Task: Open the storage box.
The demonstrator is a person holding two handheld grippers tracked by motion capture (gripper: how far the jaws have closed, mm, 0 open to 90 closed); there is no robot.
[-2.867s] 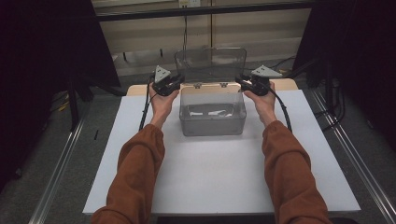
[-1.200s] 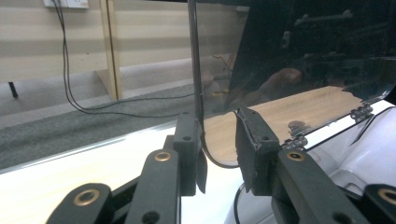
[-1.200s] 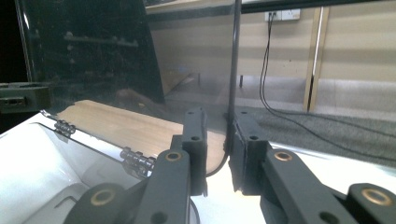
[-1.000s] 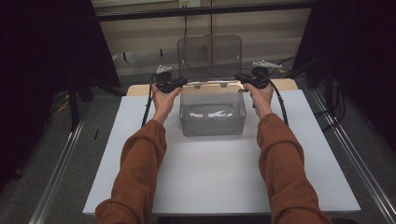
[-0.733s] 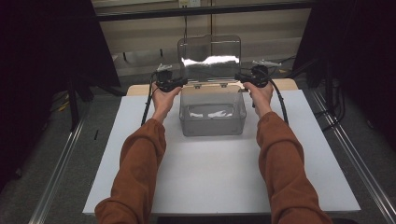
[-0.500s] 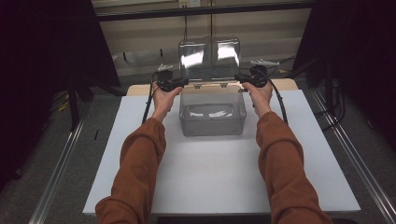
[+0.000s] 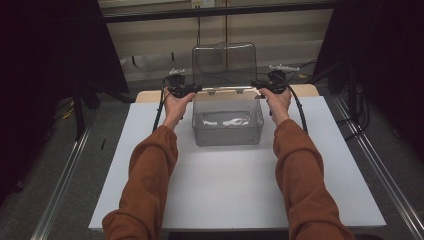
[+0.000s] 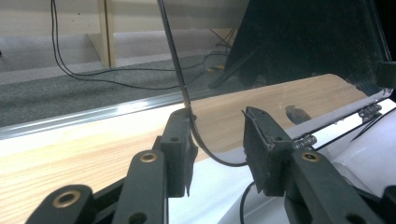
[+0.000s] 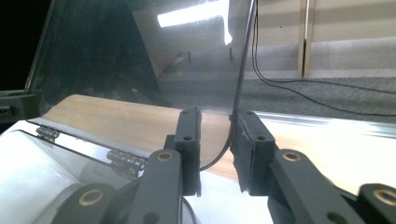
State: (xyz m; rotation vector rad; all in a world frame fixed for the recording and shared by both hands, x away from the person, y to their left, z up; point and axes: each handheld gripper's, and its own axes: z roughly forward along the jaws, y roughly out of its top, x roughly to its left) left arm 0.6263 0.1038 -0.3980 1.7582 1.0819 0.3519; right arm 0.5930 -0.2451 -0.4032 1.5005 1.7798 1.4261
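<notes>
Clear plastic lid [image 7: 224, 64] stands upright behind its box [image 7: 228, 120] on the white table [image 7: 225, 190].
We see the left tool [image 7: 192, 90] and right tool [image 7: 258, 84] at its lower corners, jaws just opening, lid edge loosely between them.

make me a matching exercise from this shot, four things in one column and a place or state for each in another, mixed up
Things:
1. lid
2. clear box
3. left gripper
4. white items

Places or states:
A. lying on the bottom inside the box
B. standing raised on its hinges at the far edge
C. jaws apart around the lid's edge, which lies against one pad only
D. resting open on the white tabletop between the two forearms

Pairs: 1-B, 2-D, 3-C, 4-A
</notes>
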